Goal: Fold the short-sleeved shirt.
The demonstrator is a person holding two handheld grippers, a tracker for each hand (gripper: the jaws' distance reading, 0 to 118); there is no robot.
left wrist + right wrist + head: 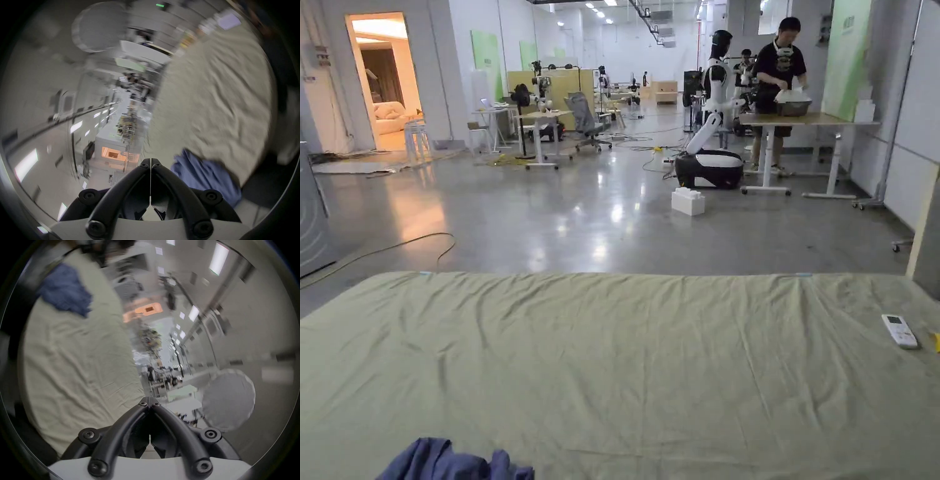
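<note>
A crumpled blue shirt (pixel 453 464) lies at the near edge of the green-covered table (pixel 625 362), bottom left in the head view. In the left gripper view the shirt (pixel 206 175) sits to the right of my left gripper (pixel 151 160), whose jaws are pressed together on nothing. The right gripper view is tilted and blurred; the shirt (pixel 65 290) is far off at upper left on the cloth. My right gripper (pixel 149 400) is shut and empty, raised off the table and pointing into the room.
A white remote (pixel 899 330) lies near the table's right edge. Beyond the table is a shiny grey floor with a cable, a white box (pixel 687 201), a white robot (pixel 712 125), and a person (pixel 778 81) at a desk.
</note>
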